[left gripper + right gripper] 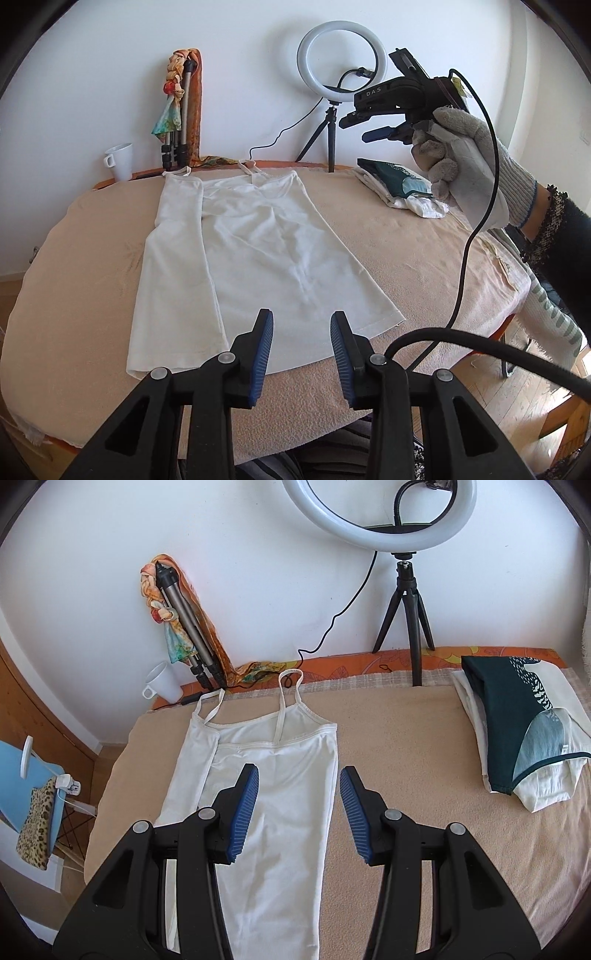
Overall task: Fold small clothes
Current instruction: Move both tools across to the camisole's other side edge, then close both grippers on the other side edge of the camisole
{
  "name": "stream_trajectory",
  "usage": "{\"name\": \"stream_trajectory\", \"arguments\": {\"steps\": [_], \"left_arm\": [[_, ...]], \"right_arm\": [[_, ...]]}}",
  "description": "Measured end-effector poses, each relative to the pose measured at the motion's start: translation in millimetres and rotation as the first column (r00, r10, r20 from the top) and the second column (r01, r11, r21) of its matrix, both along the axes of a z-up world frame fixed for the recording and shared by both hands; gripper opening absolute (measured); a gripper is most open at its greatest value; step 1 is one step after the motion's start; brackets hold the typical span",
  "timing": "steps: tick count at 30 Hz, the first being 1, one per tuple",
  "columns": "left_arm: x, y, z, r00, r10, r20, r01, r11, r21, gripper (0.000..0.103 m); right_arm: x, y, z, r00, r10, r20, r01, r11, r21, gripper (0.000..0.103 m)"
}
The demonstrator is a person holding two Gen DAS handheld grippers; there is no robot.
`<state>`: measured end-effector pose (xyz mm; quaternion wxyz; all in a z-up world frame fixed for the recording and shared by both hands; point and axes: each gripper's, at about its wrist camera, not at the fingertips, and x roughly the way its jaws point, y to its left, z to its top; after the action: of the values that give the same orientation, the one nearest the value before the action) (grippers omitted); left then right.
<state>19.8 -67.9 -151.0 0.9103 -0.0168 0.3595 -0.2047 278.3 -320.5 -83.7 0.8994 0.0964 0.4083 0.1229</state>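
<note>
- Left wrist view: white camisole [255,254] lies flat on the beige blanket [424,251], one long side already folded inward.
- Left gripper [302,325] hangs part-open and empty above the hem.
- Right gripper [299,779], part-open and empty, hovers over the camisole's unfolded edge; pinch there, fold inward evenly.

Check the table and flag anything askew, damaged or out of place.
The white mug at the back left corner leans tilted against the wall rather than standing upright. The camisole has only its left side folded in, so it lies lopsided. The folded pile at the right looks tidy. No spills show.
</note>
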Motion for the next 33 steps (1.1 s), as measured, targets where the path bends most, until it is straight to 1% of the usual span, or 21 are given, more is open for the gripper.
{"name": "stream_trajectory", "arguments": {"steps": [5,9,14,20,22,27,33], "left_arm": [[2.7,-25.7,-6.4,0.998,-0.060,0.002,0.060,0.998,0.009,0.034],[10.9,-45.6,-15.9,0.995,-0.101,-0.024,0.101,0.995,0.009,0.034],[20.6,-75.1,-29.7,0.985,-0.164,-0.057,0.165,0.986,0.013,0.034],[27.9,-118.4,-47.6,0.964,-0.250,-0.087,0.256,0.964,0.069,0.034],[30.6,-128.3,-53.4,0.962,-0.255,-0.096,0.263,0.960,0.095,0.034],[37.6,-137.2,-64.6,0.963,-0.243,-0.114,0.256,0.959,0.122,0.032],[43.9,-142.9,-73.7,0.966,-0.229,-0.121,0.245,0.960,0.135,0.029]], "right_arm": [[-10.1,-29.5,-4.7,1.000,-0.020,-0.004,0.020,1.000,0.005,0.049],[-10.9,-49.9,-12.3,1.000,-0.028,-0.011,0.027,1.000,-0.003,0.049],[-4.1,-71.8,-29.8,0.998,-0.039,-0.039,0.039,0.999,-0.015,0.049],[8.7,-88.9,-58.9,0.996,-0.035,-0.083,0.033,0.999,-0.018,0.049],[14.0,-93.4,-68.0,0.995,-0.031,-0.100,0.030,0.999,-0.010,0.049],[26.6,-98.3,-85.7,0.992,-0.001,-0.129,0.004,1.000,0.024,0.049],[44.1,-92.7,-99.0,0.988,0.026,-0.151,-0.015,0.997,0.073,0.049]]}}
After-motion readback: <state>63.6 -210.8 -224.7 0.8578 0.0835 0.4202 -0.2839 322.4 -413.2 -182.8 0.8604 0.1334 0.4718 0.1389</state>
